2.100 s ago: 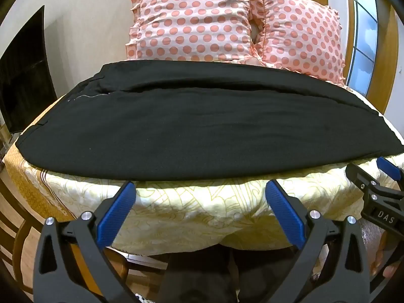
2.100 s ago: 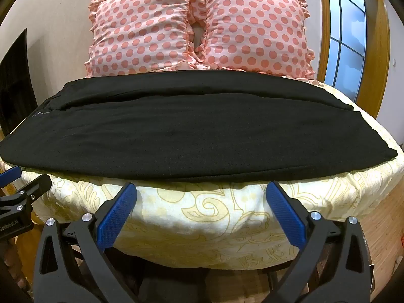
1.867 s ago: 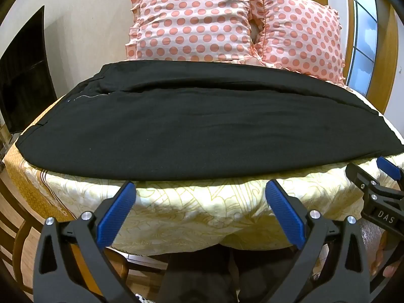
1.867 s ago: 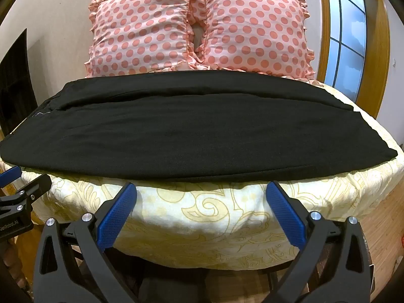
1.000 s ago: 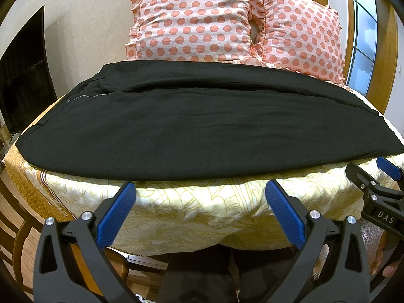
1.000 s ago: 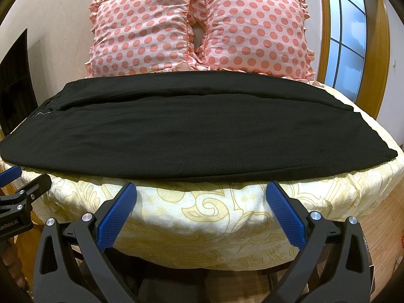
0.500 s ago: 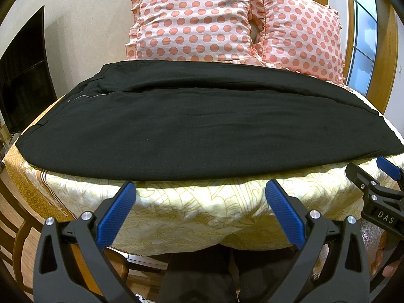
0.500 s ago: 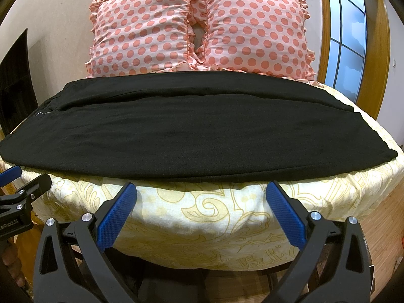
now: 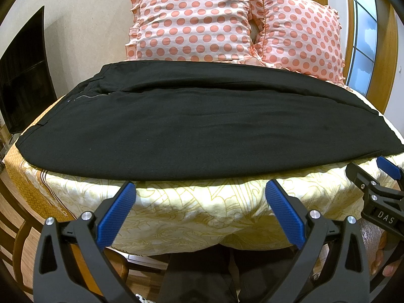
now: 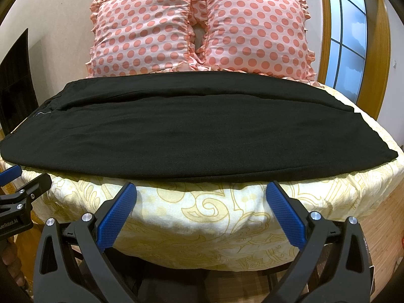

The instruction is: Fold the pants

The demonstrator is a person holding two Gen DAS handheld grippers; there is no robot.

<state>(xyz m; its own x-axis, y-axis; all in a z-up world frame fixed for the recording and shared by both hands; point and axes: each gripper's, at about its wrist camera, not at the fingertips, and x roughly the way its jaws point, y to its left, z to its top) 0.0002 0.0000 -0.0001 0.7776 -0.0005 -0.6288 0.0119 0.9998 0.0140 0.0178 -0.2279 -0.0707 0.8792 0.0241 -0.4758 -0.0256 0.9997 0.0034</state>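
Observation:
Black pants (image 9: pixel 202 131) (image 10: pixel 181 136) lie flat across the bed, waistband and zipper at the left, leg ends at the right. The far leg lies behind the near one. My left gripper (image 9: pixel 199 194) is open, held just short of the pants' near edge, nothing between its blue pads. My right gripper (image 10: pixel 200 194) is open too, equally short of that edge, and empty. In the left wrist view the right gripper's tip (image 9: pixel 373 184) shows at the right border. The left gripper's tip (image 10: pixel 20 189) shows at the left border of the right wrist view.
A yellow patterned bedspread (image 9: pixel 192 212) (image 10: pixel 202 209) covers the bed and hangs over its near edge. Two pink polka-dot pillows (image 9: pixel 197 20) (image 10: pixel 255 27) lean on the wall behind the pants. A dark screen (image 9: pixel 22 75) stands at the left, a window (image 10: pixel 346 40) at the right.

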